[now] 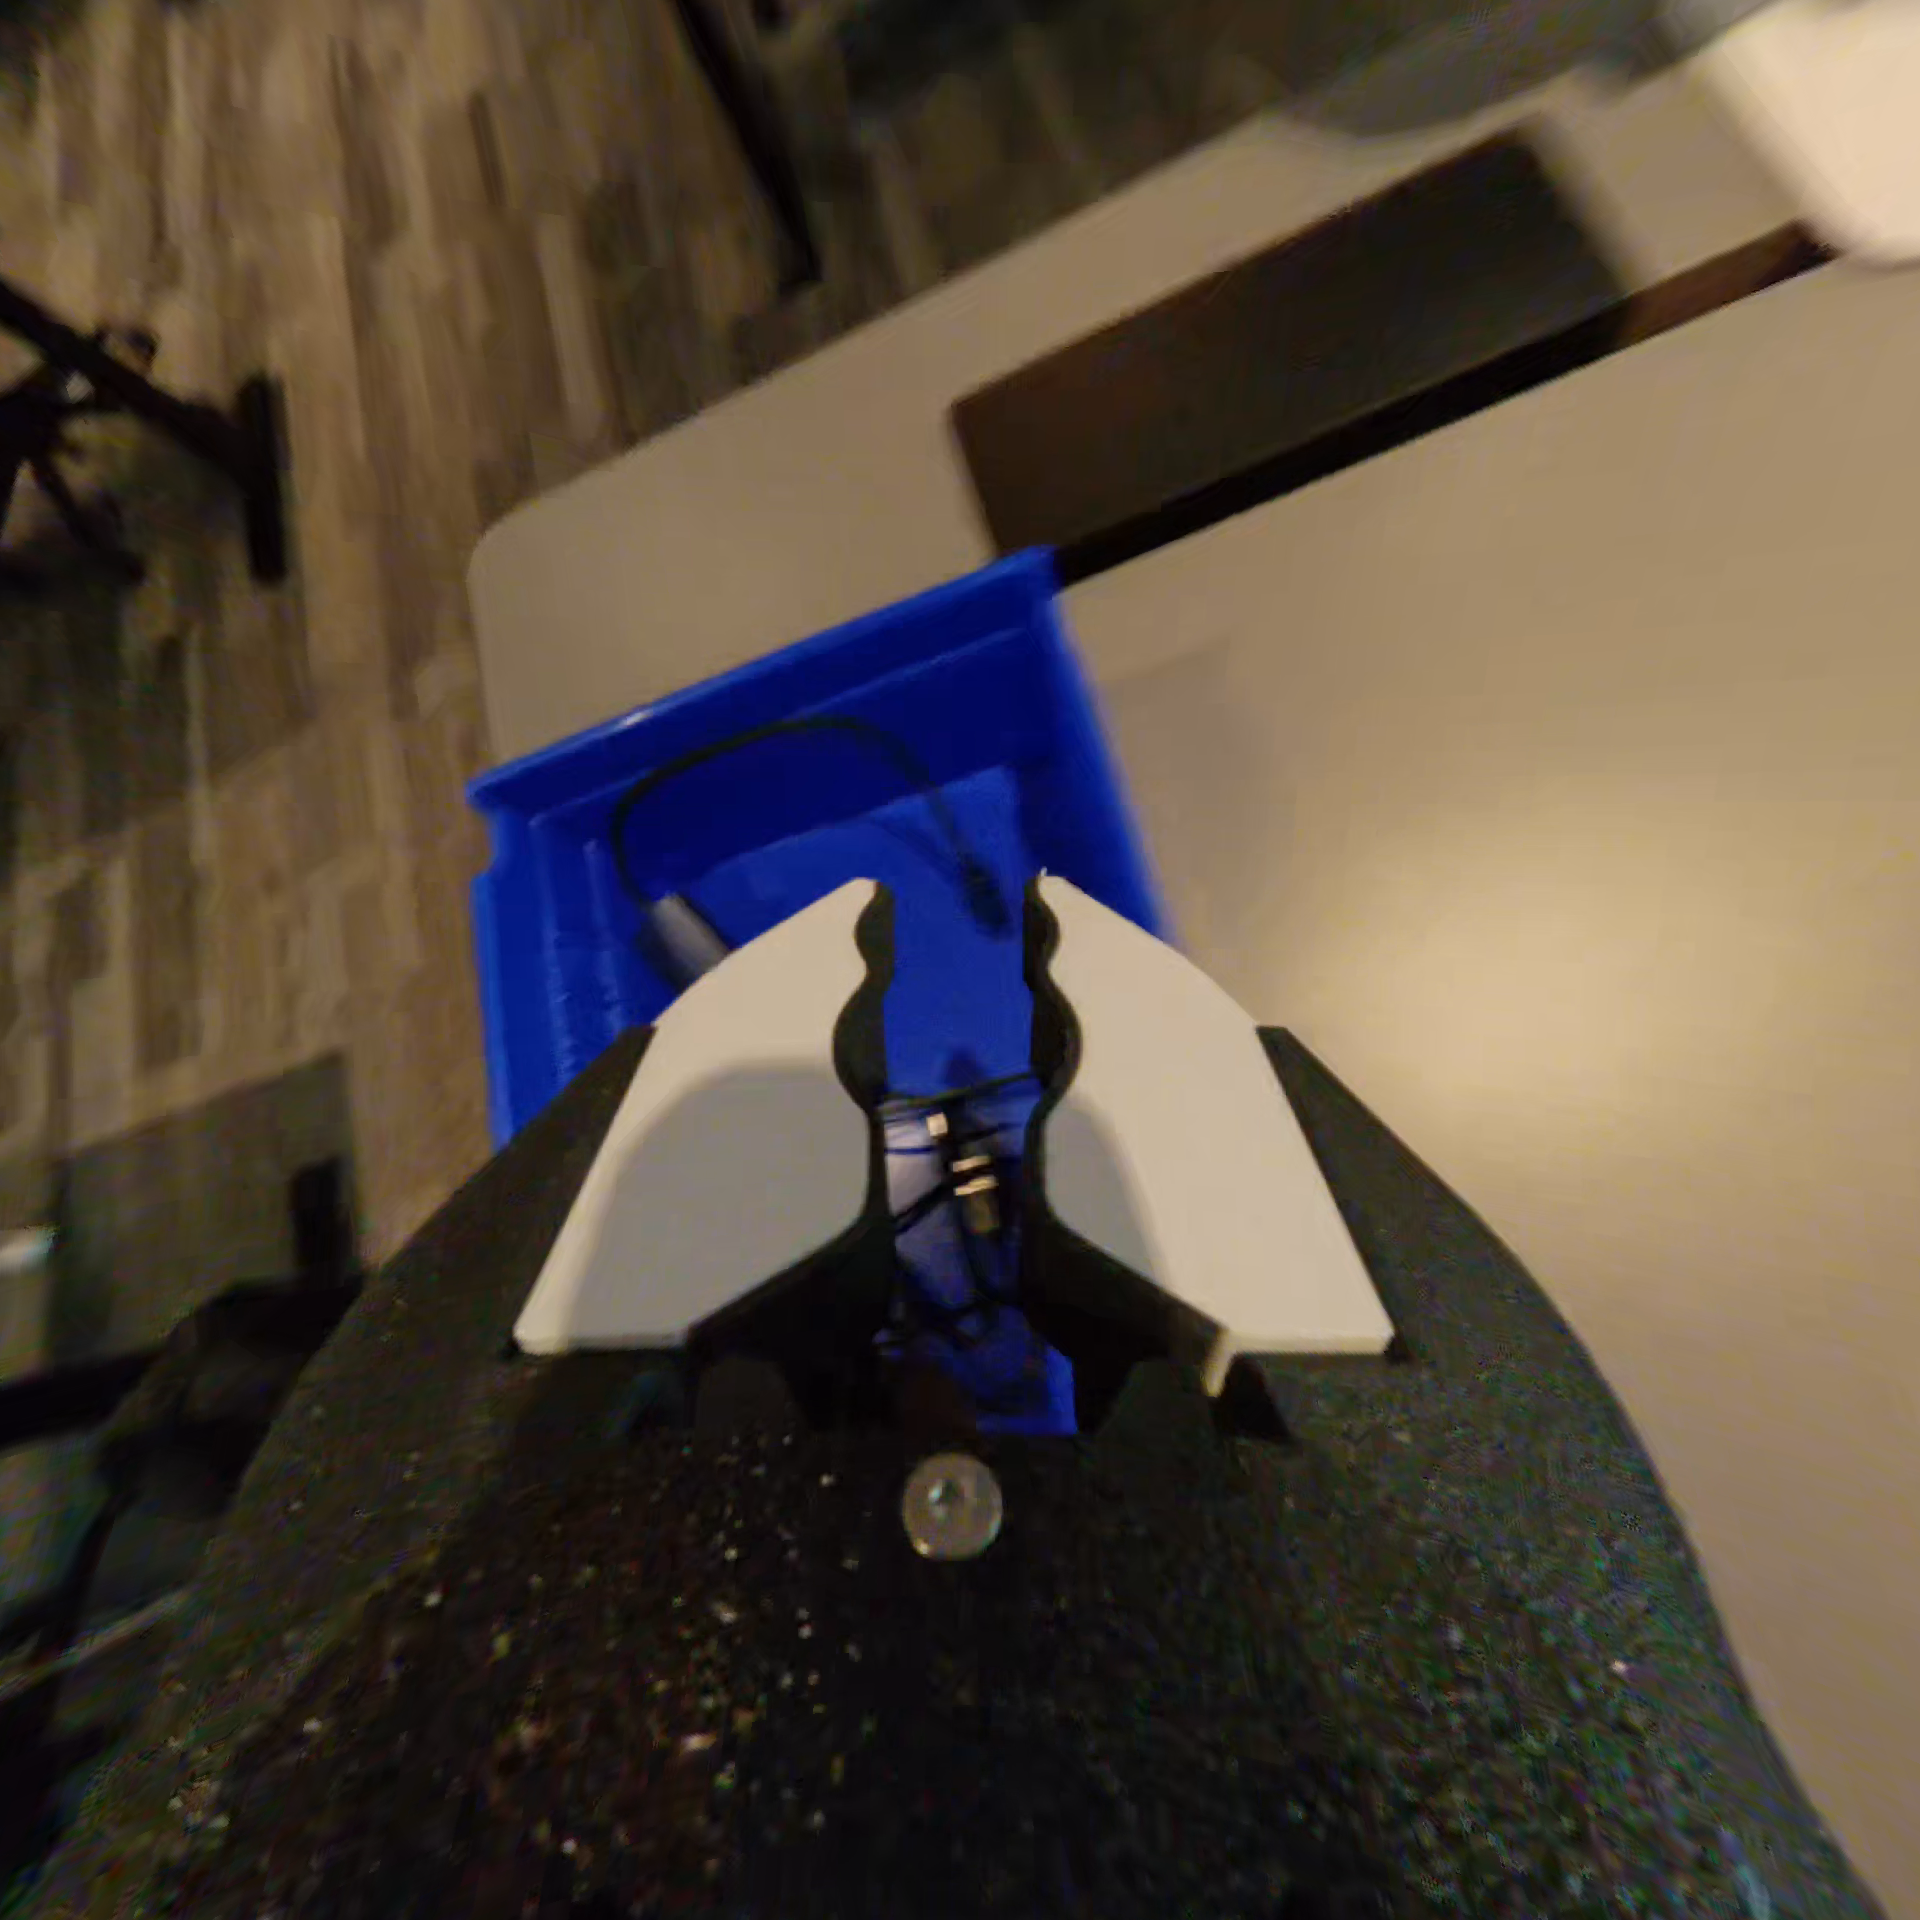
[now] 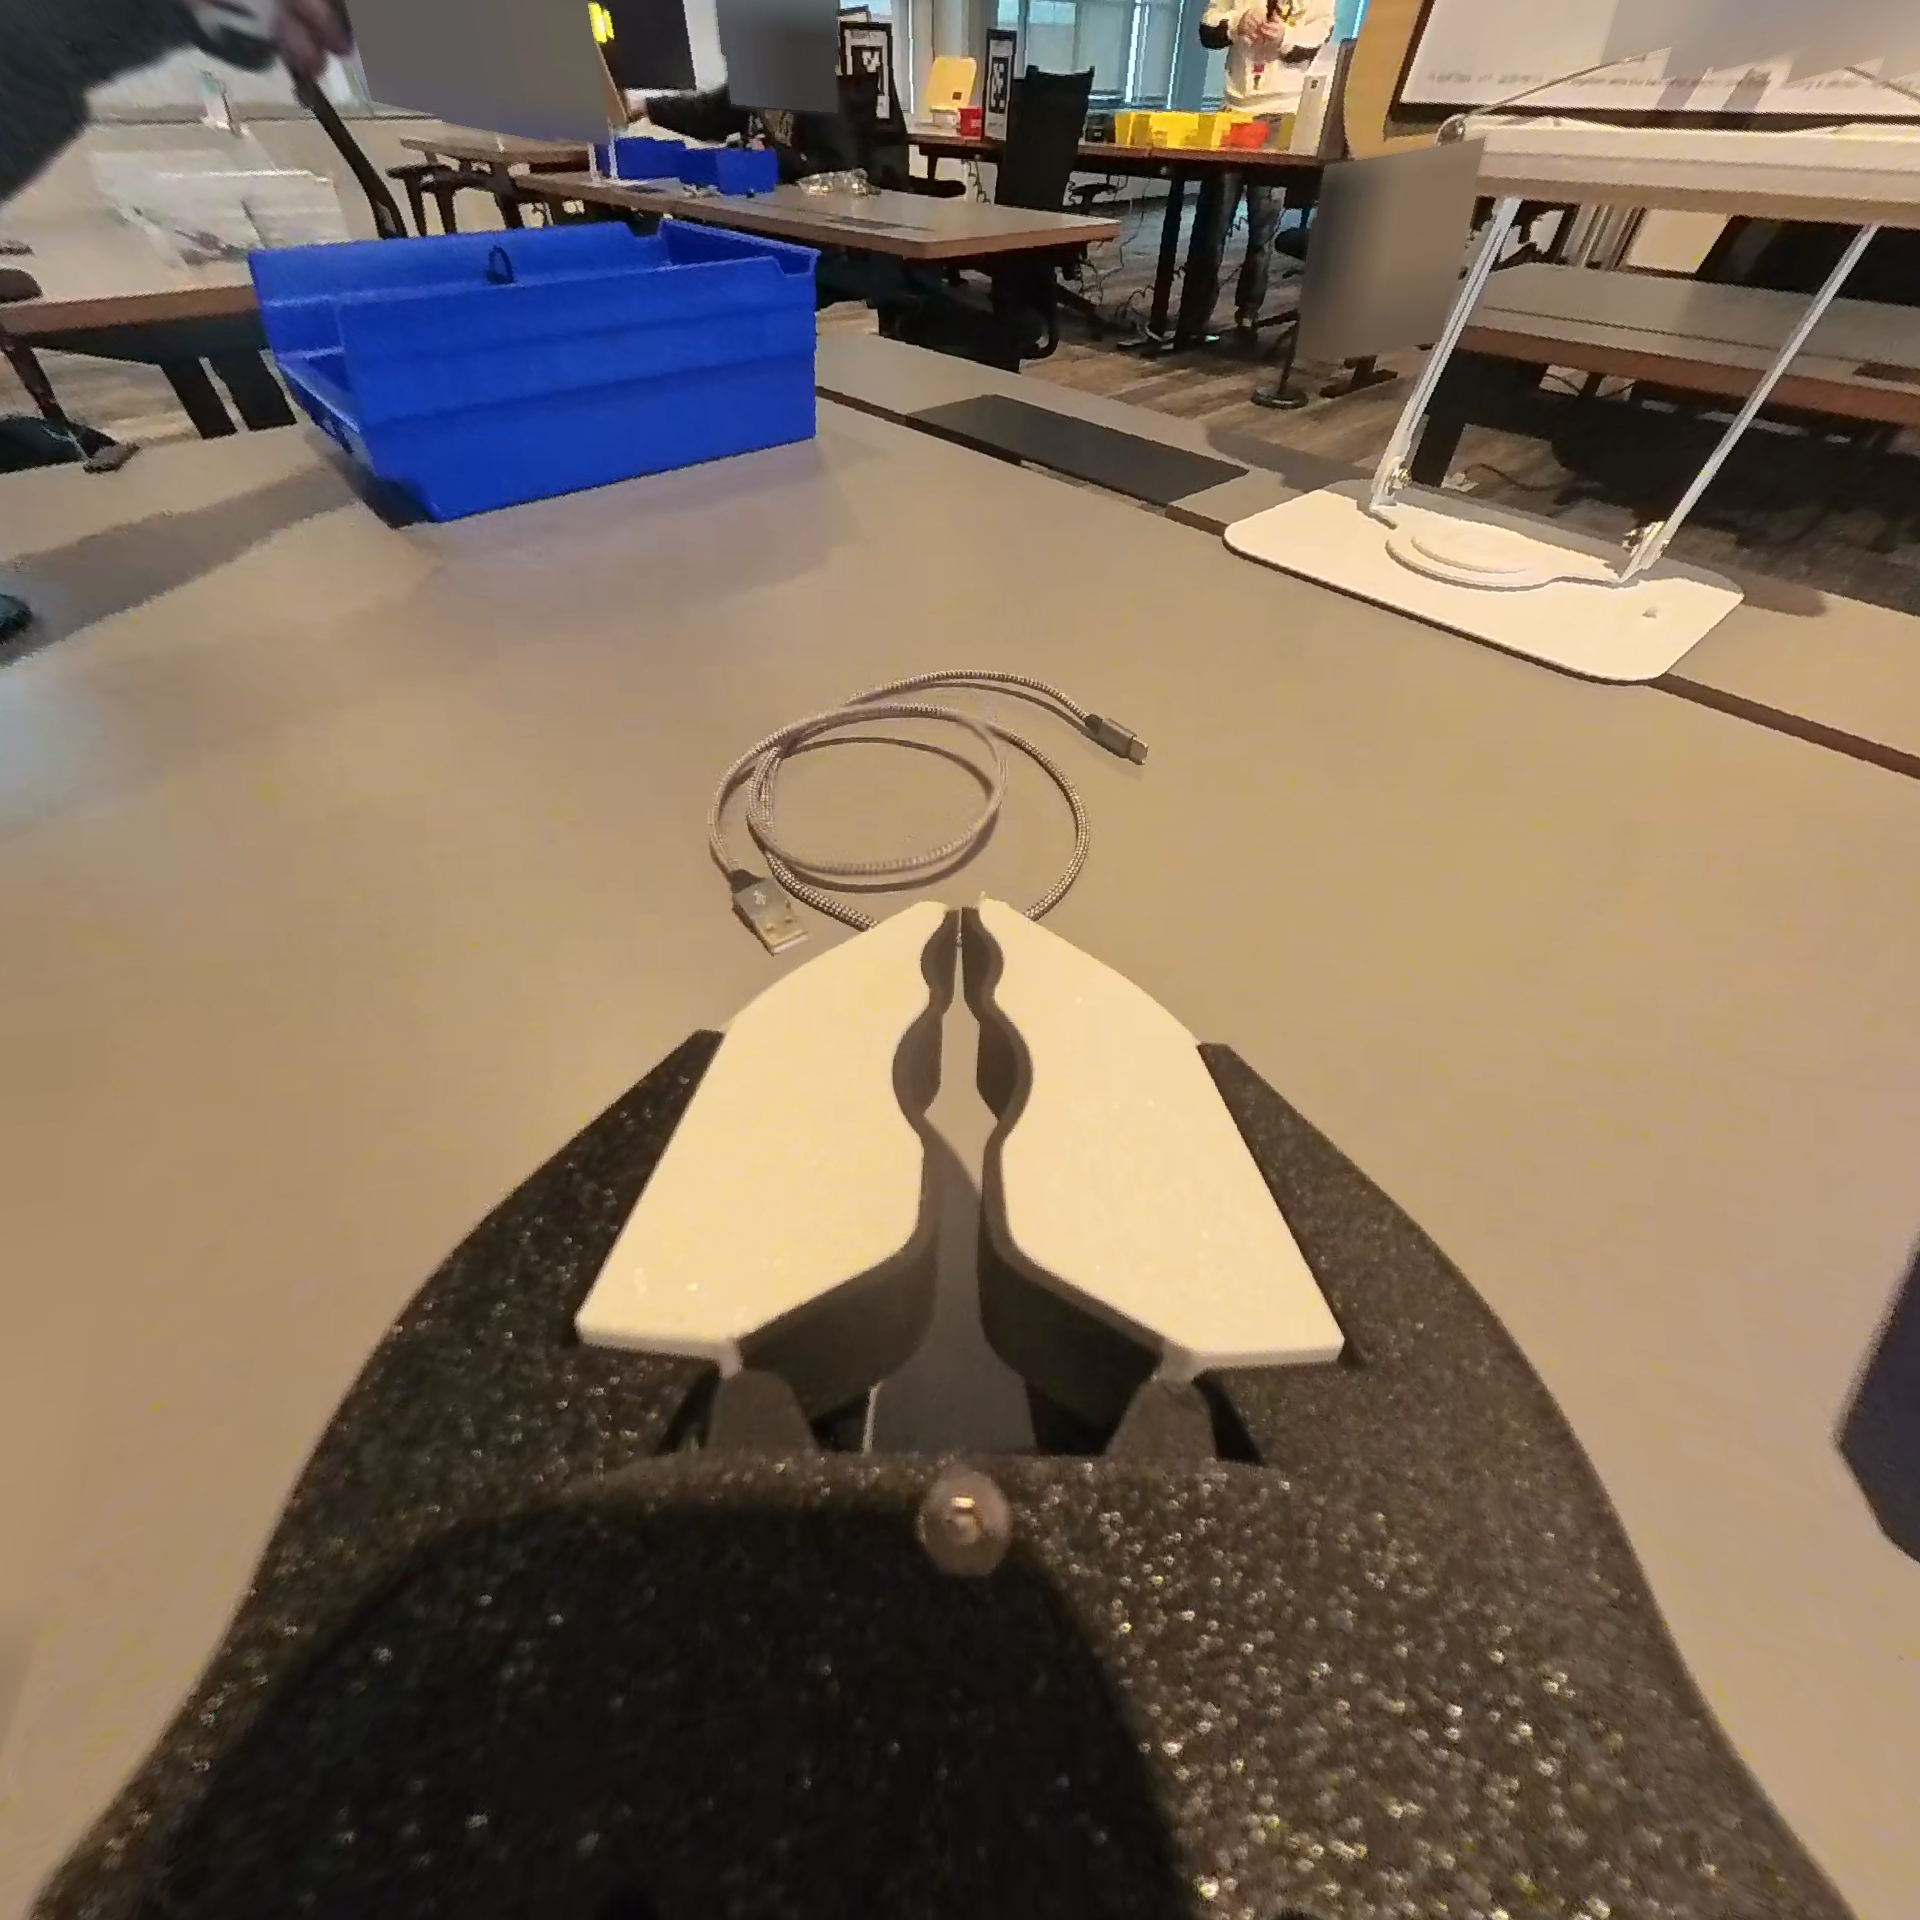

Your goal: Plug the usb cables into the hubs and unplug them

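Grey and broad, the bench (image 2: 1351,987) runs away toward a room of other long desks, dark chairs and distant blue and yellow bins, with a standing person at the far end. On it, the right tool (image 2: 961,912) hovers low with its white fingers (image 2: 790,1143) nearly closed, only a thin slit between the tips and nothing held. Just beyond those tips lies a braided grey usb cable (image 2: 914,810), loosely coiled on the surface; its flat silver plug (image 2: 771,920) rests just left of the left fingertip, apart from it, while the smaller connector (image 2: 1117,736) points off to the right, farther out. Well beyond and to the left stands a blue bin (image 2: 582,364), and to the right a white stand base (image 2: 1486,582) with clear slanted legs. A dark mat (image 2: 1081,447) lies flat between them. The left wrist view is tilted and blurred: the left tool (image 1: 956,894) hangs over the blue bin (image 1: 831,665) at the bench corner, its fingers set moderately apart and empty. Inside the bin, beyond and left of the tips, a dark short cable (image 1: 769,748) arcs from a grey hub (image 1: 691,940), partly hidden behind the left finger, to a small plug lying just past the right fingertip. Wood-look floor (image 1: 260,416) shows beside the bench.
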The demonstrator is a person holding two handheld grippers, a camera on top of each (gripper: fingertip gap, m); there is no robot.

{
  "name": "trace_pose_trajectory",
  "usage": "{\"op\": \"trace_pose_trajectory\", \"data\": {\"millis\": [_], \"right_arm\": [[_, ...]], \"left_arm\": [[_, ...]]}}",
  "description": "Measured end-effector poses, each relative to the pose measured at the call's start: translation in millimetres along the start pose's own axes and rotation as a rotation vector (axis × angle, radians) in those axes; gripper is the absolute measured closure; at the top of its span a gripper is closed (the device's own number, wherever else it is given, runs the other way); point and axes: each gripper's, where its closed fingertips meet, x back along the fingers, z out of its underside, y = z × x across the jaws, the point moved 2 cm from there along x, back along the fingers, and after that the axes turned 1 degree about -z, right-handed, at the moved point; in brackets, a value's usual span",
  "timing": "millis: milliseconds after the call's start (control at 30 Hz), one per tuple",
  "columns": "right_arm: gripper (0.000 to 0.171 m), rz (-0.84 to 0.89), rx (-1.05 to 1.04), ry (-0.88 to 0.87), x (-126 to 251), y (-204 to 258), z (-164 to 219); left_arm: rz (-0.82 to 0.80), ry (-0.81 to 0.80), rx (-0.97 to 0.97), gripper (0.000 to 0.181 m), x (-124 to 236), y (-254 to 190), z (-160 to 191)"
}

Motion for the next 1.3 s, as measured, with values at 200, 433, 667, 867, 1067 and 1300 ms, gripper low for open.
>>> {"op": "trace_pose_trajectory", "data": {"millis": [200, 433, 667, 867, 1067, 1300], "right_arm": [[0.171, 0.01, 0.0, -0.004, -1, -1, -1], [0.171, -0.009, -0.085, -0.024, -1, -9, -3], [0.171, -0.017, -0.112, -0.049, 2, -11, -5], [0.171, -0.018, -0.102, -0.055, 3, -9, -5], [0.171, -0.018, -0.076, -0.045, 2, -6, -5], [0.171, -0.018, -0.035, -0.024, 0, -2, -3]], "left_arm": [[-0.031, 0.214, 0.105, 0.153, -81, 52, 42], [0.192, 0.045, 0.473, 0.147, -116, 33, 6], [0.114, 0.23, 0.376, 0.159, -151, 23, 22], [0.098, 0.112, 0.376, 0.177, -125, 32, -6], [0.043, -0.292, 0.3, 0.178, -14, 48, -91], [0.064, -0.659, -0.024, 0.177, 158, -24, -192]]}}
